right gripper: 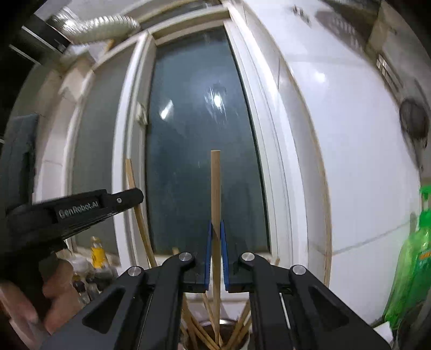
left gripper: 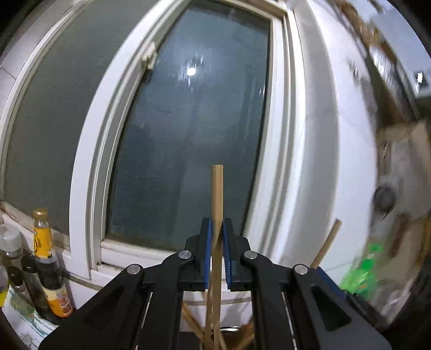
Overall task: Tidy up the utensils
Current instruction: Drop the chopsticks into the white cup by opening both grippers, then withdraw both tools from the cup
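In the left wrist view my left gripper (left gripper: 217, 224) is shut on a wooden chopstick (left gripper: 217, 193) that stands upright between the blue pads. Below it, several more chopsticks (left gripper: 202, 331) fan out of a holder whose rim (left gripper: 229, 328) barely shows. My right gripper (right gripper: 215, 227) is likewise shut on an upright chopstick (right gripper: 215, 185), directly above a round holder (right gripper: 242, 342) with several chopsticks (right gripper: 196, 331) in it. The left gripper (right gripper: 134, 196) appears at the left of the right wrist view with its chopstick (right gripper: 132, 180), held by a hand (right gripper: 54, 290).
A dark window (left gripper: 194, 134) in a white frame fills the background, with white wall tiles (right gripper: 350, 161) to its right. Sauce bottles (left gripper: 45, 255) stand at the left by the sill. A green bottle (right gripper: 412, 263) stands at the right. A foil duct (right gripper: 94, 24) runs overhead.
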Demonstrator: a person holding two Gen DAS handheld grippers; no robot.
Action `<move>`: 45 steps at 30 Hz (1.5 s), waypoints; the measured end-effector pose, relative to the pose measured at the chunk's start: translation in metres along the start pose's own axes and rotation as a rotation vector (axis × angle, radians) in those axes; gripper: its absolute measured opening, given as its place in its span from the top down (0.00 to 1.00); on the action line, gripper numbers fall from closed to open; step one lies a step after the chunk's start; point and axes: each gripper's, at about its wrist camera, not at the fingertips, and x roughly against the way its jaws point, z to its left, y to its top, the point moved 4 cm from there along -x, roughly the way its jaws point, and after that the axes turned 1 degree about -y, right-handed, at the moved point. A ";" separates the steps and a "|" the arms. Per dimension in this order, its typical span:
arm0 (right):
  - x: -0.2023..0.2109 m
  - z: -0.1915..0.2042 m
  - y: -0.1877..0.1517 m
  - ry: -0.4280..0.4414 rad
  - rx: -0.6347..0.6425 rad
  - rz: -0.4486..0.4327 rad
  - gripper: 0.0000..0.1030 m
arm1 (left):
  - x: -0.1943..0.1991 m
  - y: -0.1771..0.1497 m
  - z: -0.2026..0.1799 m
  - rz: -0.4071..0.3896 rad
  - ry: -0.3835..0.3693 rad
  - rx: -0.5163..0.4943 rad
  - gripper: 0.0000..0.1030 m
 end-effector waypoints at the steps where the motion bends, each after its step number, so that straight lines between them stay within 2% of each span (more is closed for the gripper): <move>1: -0.009 -0.003 -0.005 -0.003 -0.003 0.036 0.92 | -0.008 -0.009 -0.001 0.017 0.005 -0.009 0.93; 4: -0.033 -0.012 -0.022 0.012 -0.037 0.144 0.92 | -0.022 -0.032 0.000 0.064 0.010 -0.005 0.93; 13: -0.068 -0.018 -0.055 0.102 -0.099 0.341 0.92 | -0.023 -0.072 0.014 0.154 -0.029 0.020 0.93; 17: -0.071 -0.020 -0.060 0.099 -0.096 0.347 0.92 | -0.026 -0.082 0.017 0.233 -0.093 0.045 0.93; 21: -0.068 -0.023 -0.059 0.087 -0.121 0.338 0.92 | -0.019 -0.080 0.022 0.203 -0.024 0.025 0.89; 24: -0.061 -0.023 -0.050 0.075 -0.130 0.293 0.92 | -0.013 -0.075 0.029 0.191 -0.034 0.058 0.79; 26: -0.054 -0.023 -0.044 0.062 -0.126 0.263 0.92 | -0.005 -0.068 0.032 0.166 -0.028 0.052 0.67; 28: -0.047 -0.021 -0.036 0.037 -0.107 0.231 0.92 | 0.003 -0.058 0.037 0.141 -0.009 0.038 0.59; 31: -0.037 -0.020 -0.027 0.030 -0.120 0.192 0.89 | 0.016 -0.046 0.047 0.112 0.025 0.017 0.55; 33: -0.031 -0.015 -0.023 0.029 -0.112 0.174 0.73 | 0.027 -0.040 0.056 0.112 0.038 0.014 0.52; 34: -0.027 -0.012 -0.021 0.012 -0.096 0.161 0.70 | 0.031 -0.038 0.061 0.112 0.049 0.009 0.49; 37: -0.015 -0.004 -0.019 -0.011 -0.071 0.123 0.52 | 0.047 -0.032 0.075 0.103 0.117 -0.043 0.43; 38: -0.013 -0.001 -0.019 -0.041 -0.061 0.111 0.43 | 0.051 -0.031 0.078 0.112 0.136 -0.068 0.43; 39: -0.010 0.006 -0.020 -0.103 -0.025 0.102 0.41 | 0.054 -0.030 0.082 0.129 0.152 -0.087 0.43; 40: -0.009 0.013 -0.022 -0.126 0.019 0.103 0.41 | 0.057 -0.031 0.086 0.141 0.169 -0.101 0.43; 42: -0.003 0.028 -0.023 -0.097 0.087 0.107 0.39 | 0.067 -0.033 0.094 0.146 0.173 -0.122 0.41; 45: 0.010 0.038 -0.024 -0.066 0.082 0.129 0.14 | 0.080 -0.037 0.102 0.142 0.194 -0.153 0.31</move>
